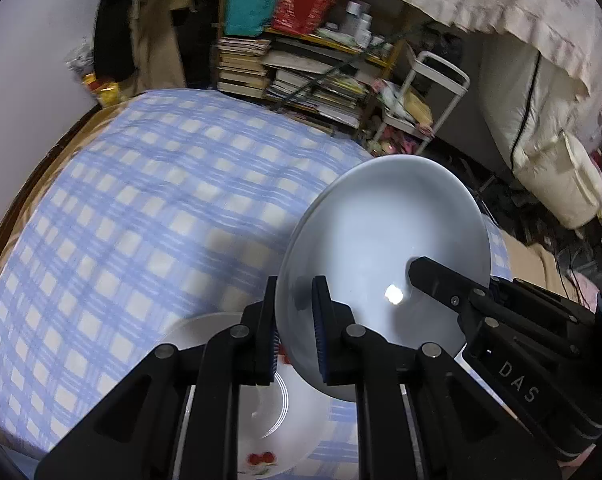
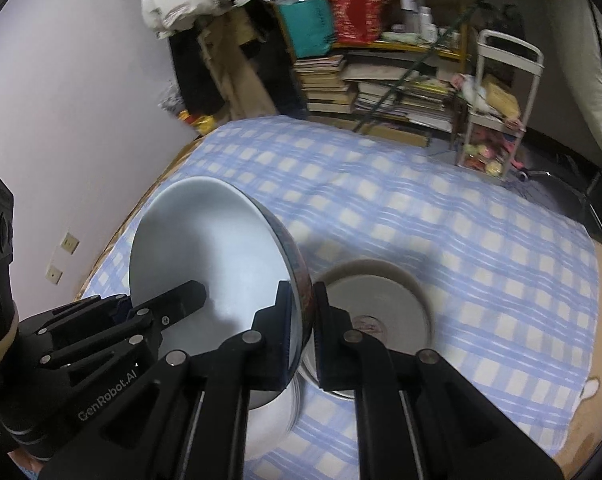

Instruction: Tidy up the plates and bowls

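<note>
A large bowl (image 1: 385, 264), glossy pale grey-white inside with a dark patterned outer wall, hangs tilted in the air above the blue-and-white checked cloth (image 1: 149, 208), carried by both tools at once. The left gripper (image 1: 297, 320) pinches the bowl's rim on one side; the right gripper (image 2: 303, 312) is clamped on the opposite rim. Below the bowl a white plate with red fruit print (image 1: 269, 432) lies on the cloth, and just beside the bowl rests a round grey dish (image 2: 381, 304).
</note>
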The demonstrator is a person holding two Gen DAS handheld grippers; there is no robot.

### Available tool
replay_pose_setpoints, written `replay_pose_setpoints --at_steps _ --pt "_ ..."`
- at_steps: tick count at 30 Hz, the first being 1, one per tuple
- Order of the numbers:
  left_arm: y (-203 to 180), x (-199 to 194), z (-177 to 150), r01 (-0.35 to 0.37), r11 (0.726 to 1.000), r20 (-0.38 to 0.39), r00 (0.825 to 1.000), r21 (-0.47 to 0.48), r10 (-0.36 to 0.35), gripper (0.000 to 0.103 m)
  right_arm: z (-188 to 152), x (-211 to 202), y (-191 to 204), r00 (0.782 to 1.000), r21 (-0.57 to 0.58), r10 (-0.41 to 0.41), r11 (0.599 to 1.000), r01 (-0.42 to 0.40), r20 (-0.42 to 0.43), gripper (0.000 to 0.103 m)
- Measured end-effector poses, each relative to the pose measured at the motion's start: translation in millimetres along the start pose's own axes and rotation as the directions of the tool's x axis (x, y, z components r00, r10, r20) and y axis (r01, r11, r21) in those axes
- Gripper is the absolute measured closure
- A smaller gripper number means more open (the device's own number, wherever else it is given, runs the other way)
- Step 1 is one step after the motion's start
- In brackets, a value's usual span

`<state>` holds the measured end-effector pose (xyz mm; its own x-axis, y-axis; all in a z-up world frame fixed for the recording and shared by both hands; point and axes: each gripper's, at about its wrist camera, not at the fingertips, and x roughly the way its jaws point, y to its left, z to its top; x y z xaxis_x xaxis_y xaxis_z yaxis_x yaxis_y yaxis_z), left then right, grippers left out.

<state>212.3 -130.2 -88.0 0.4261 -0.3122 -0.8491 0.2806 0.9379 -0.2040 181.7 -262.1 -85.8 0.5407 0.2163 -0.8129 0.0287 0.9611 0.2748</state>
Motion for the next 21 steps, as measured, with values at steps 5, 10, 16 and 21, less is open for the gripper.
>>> replay_pose_setpoints --at_steps 5,10,16,21 --pt "-29.9 14.0 -4.6 0.004 0.999 -0.028 1.000 0.032 -0.003 0.088 -11.0 -2.9 -35.1 1.000 0.044 -0.008 0.999 0.009 -0.009 0.092" --pt "-48.9 29.8 -10.7 -0.009 0.998 -0.058 0.998 0.059 0.012 0.088 -23.8 1.5 -59.8 1.000 0.082 0.002 0.997 -0.001 -0.017 0.092" --pt "-52.9 52.0 -17.8 -0.032 0.998 -0.102 0.994 0.063 0.038 0.087 -31.7 20.6 -74.4 0.998 0.114 0.012 0.993 -0.006 -0.053 0.092" --pt "-49.6 67.6 -24.1 -0.052 0.997 -0.133 0.989 0.061 0.060 0.085 -33.8 35.5 -74.5 0.996 0.100 0.001 0.995 0.008 -0.090 0.092"
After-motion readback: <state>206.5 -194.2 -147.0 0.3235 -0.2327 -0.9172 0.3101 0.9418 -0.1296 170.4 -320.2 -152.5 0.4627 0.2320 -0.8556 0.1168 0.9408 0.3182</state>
